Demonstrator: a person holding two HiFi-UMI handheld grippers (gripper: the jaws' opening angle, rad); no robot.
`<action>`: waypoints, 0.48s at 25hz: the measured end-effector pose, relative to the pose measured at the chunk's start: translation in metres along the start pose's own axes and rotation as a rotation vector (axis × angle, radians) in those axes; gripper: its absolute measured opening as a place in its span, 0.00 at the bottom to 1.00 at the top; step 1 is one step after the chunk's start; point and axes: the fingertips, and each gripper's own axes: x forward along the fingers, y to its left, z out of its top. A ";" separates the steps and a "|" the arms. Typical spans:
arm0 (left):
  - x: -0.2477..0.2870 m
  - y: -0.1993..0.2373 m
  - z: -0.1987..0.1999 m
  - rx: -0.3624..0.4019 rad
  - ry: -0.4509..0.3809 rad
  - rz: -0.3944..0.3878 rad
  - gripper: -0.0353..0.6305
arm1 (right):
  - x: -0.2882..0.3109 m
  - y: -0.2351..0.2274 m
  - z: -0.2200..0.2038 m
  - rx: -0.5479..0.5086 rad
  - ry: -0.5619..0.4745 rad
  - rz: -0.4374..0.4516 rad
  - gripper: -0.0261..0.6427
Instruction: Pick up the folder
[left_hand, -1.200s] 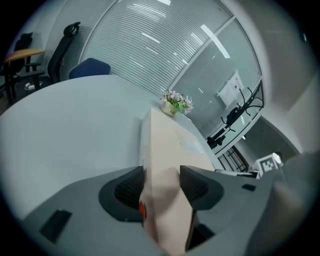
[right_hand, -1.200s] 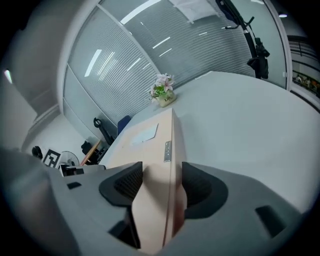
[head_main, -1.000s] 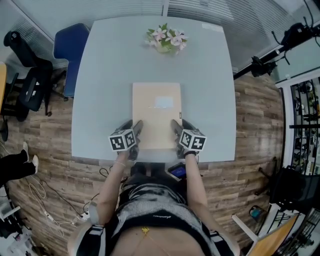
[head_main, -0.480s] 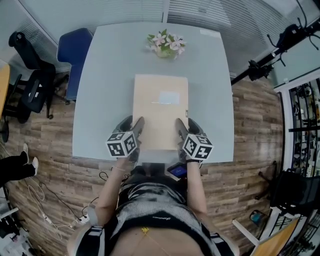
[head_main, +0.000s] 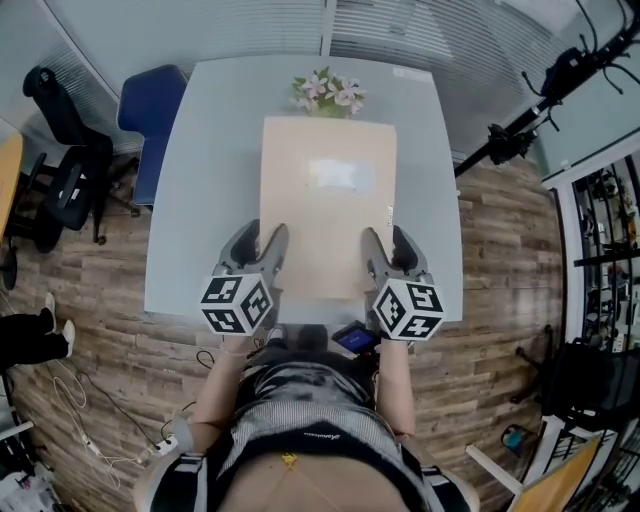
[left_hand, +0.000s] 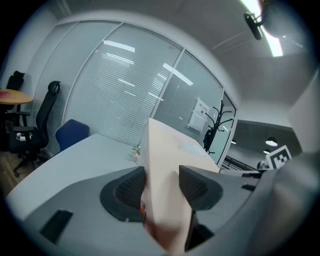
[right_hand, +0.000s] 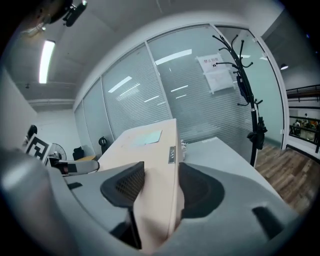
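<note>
The folder (head_main: 328, 205) is a thick tan box file with a pale label on top. It hangs in the air above the grey table (head_main: 200, 190), held level by its near edge. My left gripper (head_main: 268, 262) is shut on its near left corner, the folder (left_hand: 162, 165) wedged between both pads. My right gripper (head_main: 382, 262) is shut on the near right corner, its jaws clamped on the folder (right_hand: 160, 170) along the spine with its small metal tag. The far end of the folder covers part of the flowers (head_main: 328, 90).
A small pot of pink and white flowers stands at the table's far edge. A blue chair (head_main: 148, 105) sits at the table's left, black office chairs (head_main: 60, 150) beyond it. A tripod (head_main: 540, 95) stands at the right. A coat stand (right_hand: 247, 90) rises by the glass wall.
Both grippers have risen together with the folder, which has left the table and looks larger and closer to the head camera. It now reaches over the flowers.
</note>
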 end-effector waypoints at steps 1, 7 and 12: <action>-0.005 -0.004 0.007 0.009 -0.018 -0.002 0.37 | -0.005 0.003 0.007 -0.009 -0.018 -0.001 0.36; -0.027 -0.024 0.039 0.046 -0.103 -0.017 0.37 | -0.031 0.017 0.041 -0.054 -0.104 -0.005 0.36; -0.040 -0.038 0.055 0.074 -0.158 -0.023 0.37 | -0.047 0.022 0.057 -0.071 -0.150 -0.003 0.36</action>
